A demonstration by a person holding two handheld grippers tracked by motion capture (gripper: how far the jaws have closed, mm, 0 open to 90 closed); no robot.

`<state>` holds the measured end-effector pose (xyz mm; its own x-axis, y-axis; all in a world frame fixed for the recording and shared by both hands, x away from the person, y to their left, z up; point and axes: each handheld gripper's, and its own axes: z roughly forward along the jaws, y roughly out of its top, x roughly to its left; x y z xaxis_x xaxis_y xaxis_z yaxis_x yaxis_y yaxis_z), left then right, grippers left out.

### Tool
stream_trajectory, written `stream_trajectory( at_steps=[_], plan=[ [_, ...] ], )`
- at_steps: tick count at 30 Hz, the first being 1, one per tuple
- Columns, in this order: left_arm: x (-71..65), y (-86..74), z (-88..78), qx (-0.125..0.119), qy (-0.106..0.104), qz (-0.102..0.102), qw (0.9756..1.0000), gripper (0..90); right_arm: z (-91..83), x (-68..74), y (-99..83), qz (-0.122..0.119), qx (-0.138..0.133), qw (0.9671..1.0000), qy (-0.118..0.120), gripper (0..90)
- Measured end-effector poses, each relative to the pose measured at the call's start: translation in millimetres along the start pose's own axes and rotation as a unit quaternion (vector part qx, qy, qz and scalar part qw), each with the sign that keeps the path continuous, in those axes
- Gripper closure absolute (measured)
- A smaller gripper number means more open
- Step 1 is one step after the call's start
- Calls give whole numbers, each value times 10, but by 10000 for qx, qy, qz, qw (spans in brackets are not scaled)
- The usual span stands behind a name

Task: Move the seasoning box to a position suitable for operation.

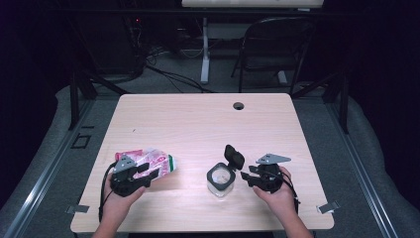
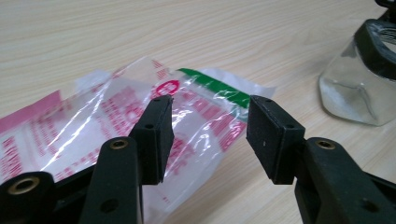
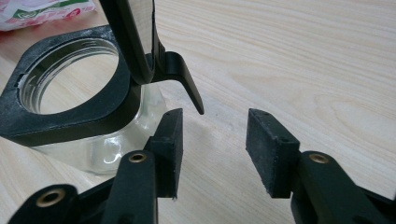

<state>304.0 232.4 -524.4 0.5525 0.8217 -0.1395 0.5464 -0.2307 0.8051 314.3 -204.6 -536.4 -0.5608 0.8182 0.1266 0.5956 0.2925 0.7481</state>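
Tabletop (image 1: 198, 119) of pale wood grain carries two things near its front edge. A crinkled clear plastic bag with pink print and a green strip (image 1: 153, 162) lies flat at the front left. A square clear glass jar with a black collar (image 1: 220, 179) stands right of centre, well apart from the bag, its black hinged lid (image 1: 234, 156) flipped up and open.

The left tool (image 1: 148, 171) hovers at the bag's near edge, held in the person's left hand (image 1: 118, 198). In the left gripper view this tool (image 2: 209, 128) has its jaws wide apart, the bag (image 2: 116, 126) lying beneath and between them, nothing gripped.

The right tool (image 1: 246, 176), held in the right hand (image 1: 277, 191), sits just beside the jar's right side. In the right gripper view the tool (image 3: 214, 135) is likewise spread wide and empty, the jar (image 3: 70, 107) just ahead to its left and the lid's tab (image 3: 182, 79) above its left jaw.
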Motion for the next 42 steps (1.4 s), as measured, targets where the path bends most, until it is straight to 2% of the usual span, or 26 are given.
stream_trajectory(
  at_steps=[4, 8, 10, 14, 19, 26, 33, 39, 42],
  plan=[
    [91, -14, -61, -71, 98, -159, 9998, 516, -14, -1, 1, -25, -89, 10000, -38, 594],
    [129, -21, -78, -104, 117, -210, 9997, 516, -13, -2, 4, -48, -47, 10000, -52, 592],
    [118, -27, -59, -83, 105, -178, 9998, 515, -6, 3, 1, -18, -44, 10000, -71, 576],
    [65, -42, 6, 75, 145, 15, 9999, 505, 9, -1, -5, 94, -52, 9999, -45, 557],
    [-8, -74, 117, 267, 98, 130, 9995, 433, 21, -12, -16, 218, -70, 9997, -5, 541],
    [-85, -97, 219, 352, 70, 247, 9991, 356, 35, -5, -21, 214, -44, 9998, -8, 528],
    [-141, -119, 299, 421, 79, 378, 9984, 334, 38, -2, -22, 203, -22, 9998, -4, 524],
    [-169, -131, 371, 479, 241, 567, 9969, 316, 55, 11, -27, 204, -34, 9998, 28, 522],
    [-169, -140, 410, 494, 341, 589, 9965, 313, 56, 15, -27, 165, -14, 9999, 17, 520]
  ],
)
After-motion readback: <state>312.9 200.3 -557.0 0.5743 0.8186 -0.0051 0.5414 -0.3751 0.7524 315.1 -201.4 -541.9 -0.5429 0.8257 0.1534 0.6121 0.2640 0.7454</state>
